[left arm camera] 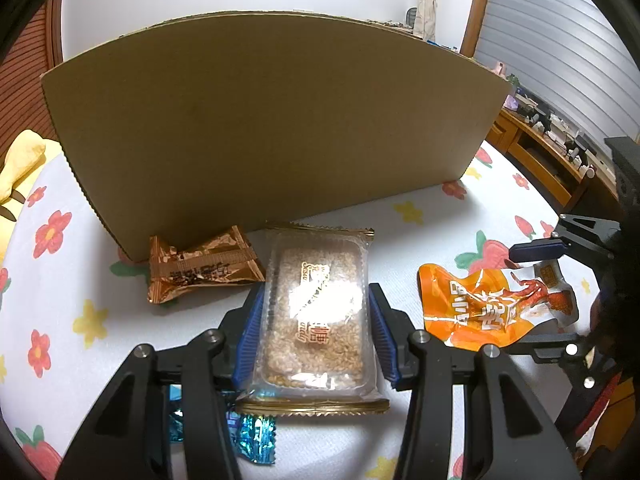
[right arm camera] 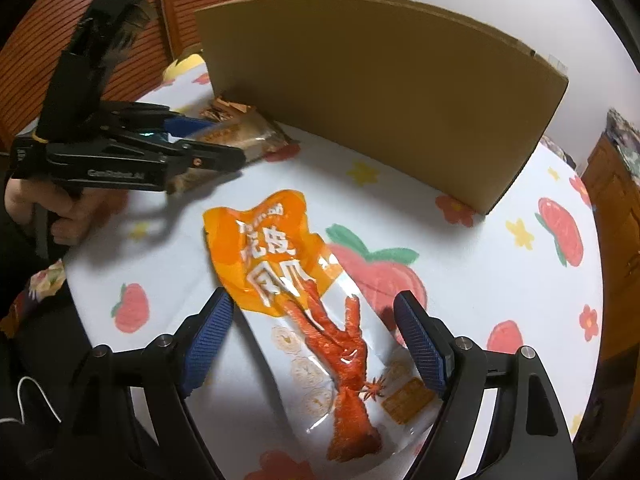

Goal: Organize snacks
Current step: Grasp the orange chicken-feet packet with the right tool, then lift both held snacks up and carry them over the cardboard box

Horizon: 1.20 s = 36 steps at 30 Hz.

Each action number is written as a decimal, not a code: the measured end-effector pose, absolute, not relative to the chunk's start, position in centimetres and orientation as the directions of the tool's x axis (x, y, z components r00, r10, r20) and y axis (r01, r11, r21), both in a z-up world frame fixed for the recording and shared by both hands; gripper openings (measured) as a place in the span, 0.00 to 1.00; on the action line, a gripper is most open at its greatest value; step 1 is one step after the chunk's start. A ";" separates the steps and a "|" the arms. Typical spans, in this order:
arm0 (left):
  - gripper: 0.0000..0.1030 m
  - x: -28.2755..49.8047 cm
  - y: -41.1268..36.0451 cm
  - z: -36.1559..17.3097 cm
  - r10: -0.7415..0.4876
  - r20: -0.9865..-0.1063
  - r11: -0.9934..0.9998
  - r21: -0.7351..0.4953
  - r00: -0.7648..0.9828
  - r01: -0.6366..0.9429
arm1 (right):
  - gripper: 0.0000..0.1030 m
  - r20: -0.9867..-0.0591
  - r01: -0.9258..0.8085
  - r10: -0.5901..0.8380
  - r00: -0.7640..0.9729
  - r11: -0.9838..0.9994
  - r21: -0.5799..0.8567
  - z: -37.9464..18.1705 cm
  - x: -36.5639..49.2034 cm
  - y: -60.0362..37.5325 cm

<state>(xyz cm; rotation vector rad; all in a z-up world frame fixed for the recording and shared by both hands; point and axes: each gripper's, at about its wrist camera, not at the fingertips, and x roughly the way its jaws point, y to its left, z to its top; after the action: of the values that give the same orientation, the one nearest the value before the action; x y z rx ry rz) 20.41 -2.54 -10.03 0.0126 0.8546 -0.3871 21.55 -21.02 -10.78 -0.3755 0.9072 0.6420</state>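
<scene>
My left gripper (left arm camera: 316, 316) is shut on a clear packet of sesame candy (left arm camera: 316, 312), its blue pads pressed against both long sides. This packet and the left gripper (right arm camera: 224, 148) also show in the right wrist view. A bronze foil snack (left arm camera: 200, 268) lies to its left against the cardboard box (left arm camera: 272, 120). A blue foil candy (left arm camera: 252, 436) lies under the left gripper. My right gripper (right arm camera: 316, 336) is open, its jaws on either side of an orange chicken-feet packet (right arm camera: 304, 300) lying flat on the cloth. That packet also shows in the left wrist view (left arm camera: 492, 308).
The box wall (right arm camera: 380, 92) stands upright at the back of the flowered tablecloth (right arm camera: 500, 280). A yellow cloth (left arm camera: 20, 168) lies at the far left. A wooden desk (left arm camera: 540, 148) stands beyond the table's right edge.
</scene>
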 end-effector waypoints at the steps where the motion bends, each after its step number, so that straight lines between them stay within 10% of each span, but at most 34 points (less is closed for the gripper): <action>1: 0.47 20.4 -2.5 -10.0 -0.328 -0.737 0.930 -0.143 0.591 0.338 | 0.82 -0.823 -0.655 0.348 0.449 0.755 -0.038 -10.9 21.7 -21.0; 18: 0.44 20.6 -2.5 -10.1 -0.337 -0.733 0.930 -0.163 0.591 0.328 | 0.78 -0.818 -0.642 0.340 0.464 0.765 -0.047 -11.3 22.2 -20.2; 26: 0.44 20.6 -2.4 -10.1 -0.337 -0.733 0.930 -0.163 0.591 0.329 | 0.45 -0.813 -0.614 0.335 0.476 0.789 -0.034 -11.0 22.2 -19.9; 36: 0.41 20.6 -2.2 -9.9 -0.346 -0.727 0.929 -0.176 0.593 0.326 | 0.41 -0.788 -0.578 0.339 0.514 0.815 -0.026 -10.7 21.5 -20.2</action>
<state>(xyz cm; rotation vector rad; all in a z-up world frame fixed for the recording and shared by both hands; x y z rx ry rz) 20.59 -2.17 -9.93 -0.0253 0.8512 -0.3901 21.48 -20.23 -10.70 -0.3026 0.8702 0.5617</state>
